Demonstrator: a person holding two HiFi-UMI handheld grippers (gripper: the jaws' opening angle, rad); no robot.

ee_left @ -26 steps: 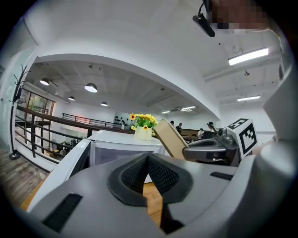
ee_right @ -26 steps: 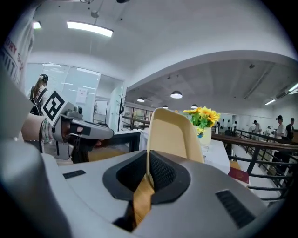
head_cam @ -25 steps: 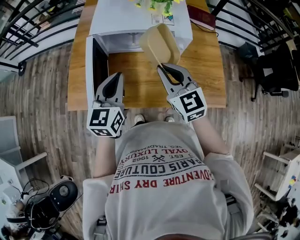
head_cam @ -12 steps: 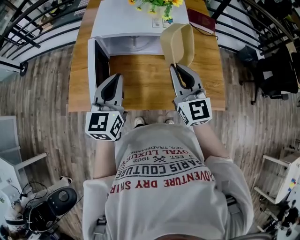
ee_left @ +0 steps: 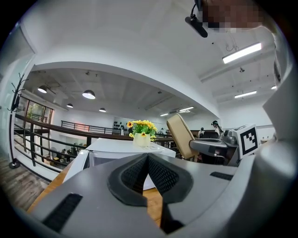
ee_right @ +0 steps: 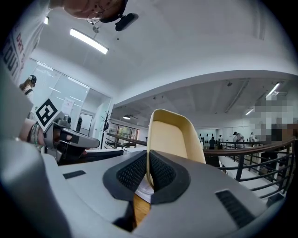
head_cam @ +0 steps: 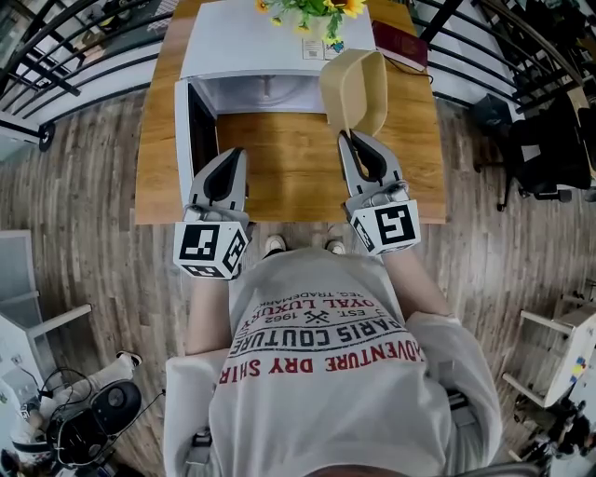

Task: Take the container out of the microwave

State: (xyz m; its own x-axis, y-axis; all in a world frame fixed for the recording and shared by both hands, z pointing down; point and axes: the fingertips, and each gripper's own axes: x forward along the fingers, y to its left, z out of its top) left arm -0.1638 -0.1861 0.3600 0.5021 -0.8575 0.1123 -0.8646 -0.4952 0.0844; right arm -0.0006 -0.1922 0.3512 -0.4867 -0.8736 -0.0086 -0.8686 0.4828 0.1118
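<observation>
The beige container [head_cam: 356, 86] hangs tilted on its side above the wooden table [head_cam: 279, 163], to the right of the white microwave [head_cam: 270, 42]. My right gripper [head_cam: 345, 136] is shut on the container's rim; in the right gripper view its pads [ee_right: 160, 173] pinch the thin wall of the container [ee_right: 172, 137]. The microwave door [head_cam: 183, 116] stands open to the left. My left gripper [head_cam: 228, 154] hovers over the table in front of the open cavity, shut with nothing in it. The left gripper view shows the container [ee_left: 180, 137] beside the microwave [ee_left: 118, 148].
A vase of yellow flowers [head_cam: 321, 11] stands on top of the microwave. A dark red book [head_cam: 402, 37] lies at the table's far right corner. Black railings [head_cam: 65, 47] run behind, and a black chair [head_cam: 549, 140] is at the right.
My right gripper has swung the container to the right and a little up, away from the microwave's mouth, then nearly stopped. The left gripper has stayed put.
</observation>
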